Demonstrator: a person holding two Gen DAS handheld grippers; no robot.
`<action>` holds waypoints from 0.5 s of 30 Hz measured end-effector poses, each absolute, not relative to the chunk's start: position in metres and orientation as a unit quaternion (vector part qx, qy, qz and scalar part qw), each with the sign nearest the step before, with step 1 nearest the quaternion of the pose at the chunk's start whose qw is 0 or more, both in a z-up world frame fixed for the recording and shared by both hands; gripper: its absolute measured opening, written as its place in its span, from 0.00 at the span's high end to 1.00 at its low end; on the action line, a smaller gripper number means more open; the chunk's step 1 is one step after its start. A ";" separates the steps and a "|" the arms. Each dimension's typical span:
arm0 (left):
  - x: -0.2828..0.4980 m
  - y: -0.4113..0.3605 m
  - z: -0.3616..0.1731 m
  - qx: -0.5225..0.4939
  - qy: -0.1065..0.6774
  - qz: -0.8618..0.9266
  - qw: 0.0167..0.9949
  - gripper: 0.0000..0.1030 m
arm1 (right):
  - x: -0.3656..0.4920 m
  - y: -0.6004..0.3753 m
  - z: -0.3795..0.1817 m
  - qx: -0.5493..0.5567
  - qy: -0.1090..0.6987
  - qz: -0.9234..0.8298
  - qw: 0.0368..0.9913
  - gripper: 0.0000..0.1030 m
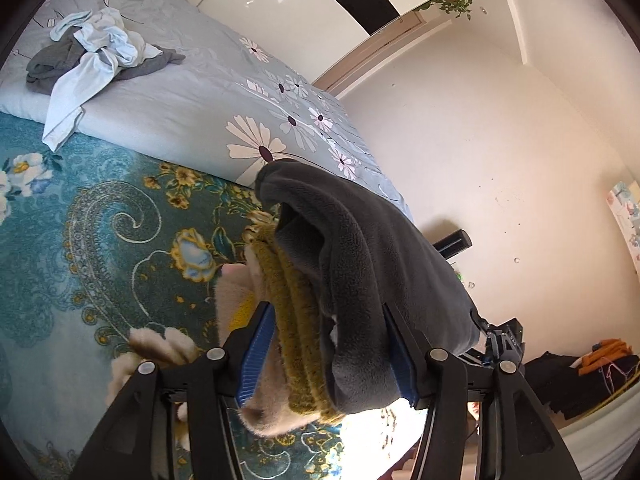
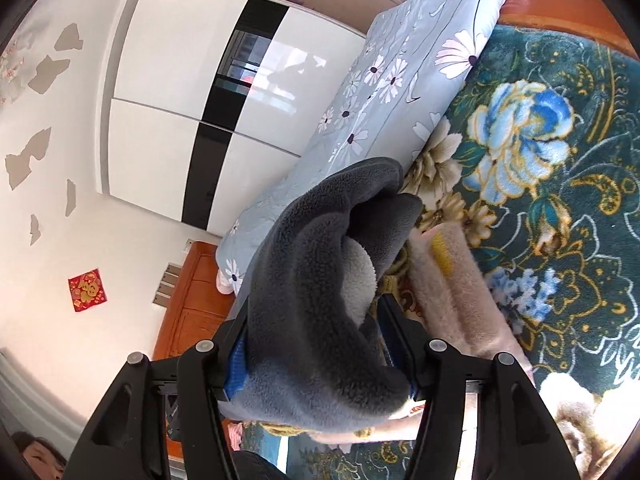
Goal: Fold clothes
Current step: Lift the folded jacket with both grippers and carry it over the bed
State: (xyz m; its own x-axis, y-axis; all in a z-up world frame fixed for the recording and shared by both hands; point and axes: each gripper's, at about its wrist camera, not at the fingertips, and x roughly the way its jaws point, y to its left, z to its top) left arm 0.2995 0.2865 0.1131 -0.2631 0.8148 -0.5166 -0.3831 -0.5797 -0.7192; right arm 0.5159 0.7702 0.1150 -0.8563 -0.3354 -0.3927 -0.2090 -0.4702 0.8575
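The left tool squeezes a folded stack: gray fleece, a yellow knit and a tan fuzzy piece. The right tool pinches the gray fleece too. The stack hangs above the green flowered blanket on the bed. More clothes lie on the gray quilt.

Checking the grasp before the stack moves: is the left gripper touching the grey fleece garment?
Touching. In the left wrist view, the left gripper is clamped on the stack, one blue pad pressed against the grey fleece garment.
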 end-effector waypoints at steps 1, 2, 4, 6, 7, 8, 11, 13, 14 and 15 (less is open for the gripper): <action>0.302 0.279 0.113 -0.461 -0.229 0.764 0.390 0.42 | 0.520 0.771 0.121 0.275 -0.500 -0.821 0.024 0.41; 0.304 0.272 0.113 -0.460 -0.225 0.769 0.384 0.42 | 0.522 0.772 0.127 0.283 -0.487 -0.826 0.010 0.41; 0.306 0.259 0.120 -0.454 -0.207 0.785 0.366 0.41 | 0.528 0.773 0.139 0.296 -0.458 -0.838 -0.018 0.41; 0.307 0.250 0.135 -0.440 -0.188 0.807 0.346 0.41 | 0.532 0.773 0.153 0.314 -0.424 -0.847 -0.058 0.41; 0.307 0.249 0.145 -0.428 -0.181 0.817 0.342 0.41 | 0.533 0.774 0.160 0.320 -0.407 -0.852 -0.084 0.41; 0.307 0.250 0.157 -0.415 -0.174 0.825 0.343 0.41 | 0.533 0.774 0.168 0.323 -0.389 -0.856 -0.112 0.41; 0.309 0.276 0.195 -0.375 -0.137 0.844 0.359 0.41 | 0.526 0.762 0.198 0.317 -0.329 -0.873 -0.173 0.41; 0.313 0.305 0.217 -0.355 -0.096 0.850 0.377 0.39 | 0.510 0.741 0.218 0.306 -0.285 -0.892 -0.172 0.41; 0.313 0.322 0.222 -0.351 -0.076 0.850 0.385 0.39 | 0.498 0.727 0.225 0.306 -0.263 -0.901 -0.160 0.41; 0.313 0.338 0.223 -0.351 -0.056 0.850 0.389 0.39 | 0.485 0.712 0.231 0.307 -0.239 -0.910 -0.144 0.41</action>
State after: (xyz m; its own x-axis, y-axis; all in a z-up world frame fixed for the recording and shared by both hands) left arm 0.3131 0.3385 0.2233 -0.4504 0.7007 -0.5533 -0.6216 -0.6910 -0.3690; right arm 0.4846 0.7121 0.2313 -0.7697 0.1151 -0.6280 -0.4090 -0.8441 0.3467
